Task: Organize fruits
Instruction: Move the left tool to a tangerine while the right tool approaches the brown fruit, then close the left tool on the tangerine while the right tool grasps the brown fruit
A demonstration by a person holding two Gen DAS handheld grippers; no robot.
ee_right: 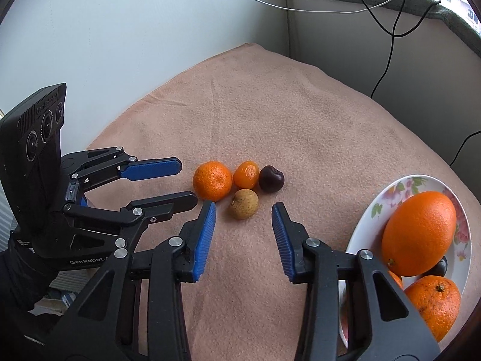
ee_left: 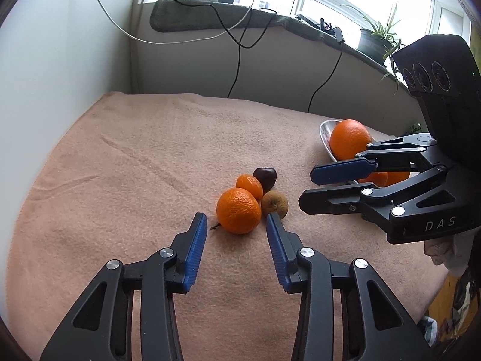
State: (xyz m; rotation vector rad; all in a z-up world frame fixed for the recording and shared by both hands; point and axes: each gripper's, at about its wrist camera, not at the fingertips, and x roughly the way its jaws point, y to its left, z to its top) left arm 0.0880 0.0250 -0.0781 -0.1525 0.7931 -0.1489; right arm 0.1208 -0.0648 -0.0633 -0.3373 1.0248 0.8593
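Observation:
Four small fruits cluster on the pink cloth: a mandarin (ee_left: pixel 239 210) (ee_right: pixel 212 180), a smaller orange fruit (ee_left: pixel 249 185) (ee_right: pixel 246 174), a dark cherry (ee_left: pixel 265 177) (ee_right: pixel 271 178) and a brown longan (ee_left: pixel 274 204) (ee_right: pixel 244 203). My left gripper (ee_left: pixel 237 221) (ee_right: pixel 185 180) is open and empty, its tips either side of the mandarin's near edge. My right gripper (ee_right: pixel 244 207) (ee_left: pixel 306 188) is open and empty, just short of the longan. A flowered plate (ee_right: pixel 365 210) (ee_left: pixel 325 134) at the right holds a large orange (ee_right: pixel 419 233) (ee_left: pixel 350 140) and more fruit.
The pink cloth (ee_left: pixel 150 156) covers the table, which meets white walls at the back and left. Cables (ee_left: pixel 237 60) hang from a windowsill with a potted plant (ee_left: pixel 375 39). The table edge drops off at the right.

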